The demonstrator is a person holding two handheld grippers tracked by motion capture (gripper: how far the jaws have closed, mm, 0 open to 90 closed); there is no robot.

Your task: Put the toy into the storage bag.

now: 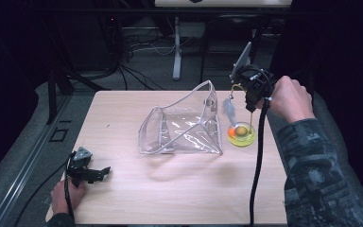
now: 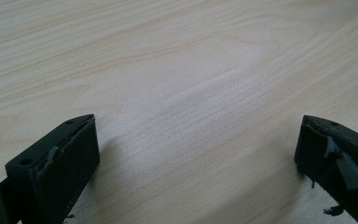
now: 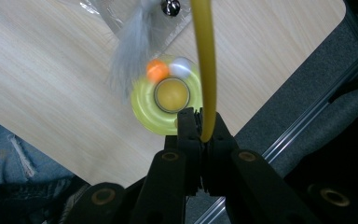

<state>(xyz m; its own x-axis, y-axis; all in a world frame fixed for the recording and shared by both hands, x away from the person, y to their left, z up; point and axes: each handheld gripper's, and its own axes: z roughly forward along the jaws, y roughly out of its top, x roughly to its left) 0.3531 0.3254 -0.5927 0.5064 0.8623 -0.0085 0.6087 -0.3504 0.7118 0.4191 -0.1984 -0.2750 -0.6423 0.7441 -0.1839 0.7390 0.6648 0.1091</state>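
Yellow wire: a thin, springy stem point(image 3: 206, 60) runs up the middle of the right gripper view and curves over in a hook at the upper right of the high view.
Toy: a cat toy point(image 1: 241, 134) with a round translucent yellow base, an orange ball and a pale one on it, and a grey feather point(image 1: 229, 108) with a small bell hanging from the hook.
Where it is: right of centre in the high view, its base at or just above the desk point(image 1: 179, 198) (I cannot tell if it has lifted clear), just beside the right edge of the clear plastic pouch point(image 1: 184, 125).
Right gripper: point(image 1: 251, 97) clenched on the yellow wire, jaws pinched tight around it above the base.
Left gripper: point(image 1: 90, 172) at the lower left of the high view, jaws spread wide with bare wood between them, holding nothing.
Handling, by judgement: light, and bottom-heavy at the base; the wire will likely flex and let the base swing, and the smooth stem could slide in the pads.
Where to hold: low on the wire, near the base, for least sway; the feather is too soft to take.
Pouch: thin, floppy, slippery film, standing open (its mouth faces left).
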